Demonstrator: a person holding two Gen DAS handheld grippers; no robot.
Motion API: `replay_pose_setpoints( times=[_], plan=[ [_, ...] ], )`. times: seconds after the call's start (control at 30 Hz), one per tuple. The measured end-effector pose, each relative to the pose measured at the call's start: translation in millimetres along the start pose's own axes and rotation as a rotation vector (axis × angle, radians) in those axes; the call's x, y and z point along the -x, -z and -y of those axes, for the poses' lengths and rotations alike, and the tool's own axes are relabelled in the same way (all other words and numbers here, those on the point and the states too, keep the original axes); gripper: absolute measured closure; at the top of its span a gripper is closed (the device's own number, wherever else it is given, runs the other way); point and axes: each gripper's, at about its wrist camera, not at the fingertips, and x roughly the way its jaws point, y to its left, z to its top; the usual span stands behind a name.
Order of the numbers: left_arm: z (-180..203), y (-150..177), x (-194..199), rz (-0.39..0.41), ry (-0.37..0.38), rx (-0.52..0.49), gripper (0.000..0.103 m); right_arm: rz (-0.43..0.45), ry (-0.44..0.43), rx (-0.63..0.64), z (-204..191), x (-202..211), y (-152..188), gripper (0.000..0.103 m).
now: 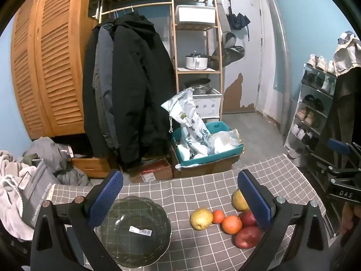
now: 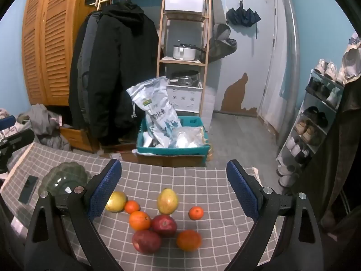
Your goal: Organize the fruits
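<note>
Several fruits lie loose on the grey checked tablecloth (image 2: 203, 180): two red apples (image 2: 164, 225) (image 2: 146, 241), a yellow-green mango (image 2: 167, 201), a yellow pear (image 2: 116, 201) and several oranges (image 2: 139, 220). A dark glass bowl (image 1: 135, 228) with a barcode sticker stands empty to their left. My left gripper (image 1: 180, 201) hovers open above the table between bowl and fruits, its right finger covering part of an apple (image 1: 247, 237). My right gripper (image 2: 173, 187) is open over the fruit pile, holding nothing.
A black phone (image 2: 28, 188) lies at the table's left edge beside the bowl (image 2: 64, 179). Past the far edge stand a teal crate (image 2: 173, 145) with bags on cardboard boxes, hanging coats (image 2: 112, 72), a wooden shelf (image 2: 182, 45) and a shoe rack (image 2: 313, 122).
</note>
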Motion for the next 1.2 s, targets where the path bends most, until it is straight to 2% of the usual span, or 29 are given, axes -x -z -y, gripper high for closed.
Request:
replay_pose_setpoints(
  times=[1.2],
  plan=[
    [-2.3, -3.9, 5.1, 0.012, -0.015, 0.010, 0.001, 0.002, 0.014, 0.010, -1.2, -0.2, -0.8, 0.011]
  ],
)
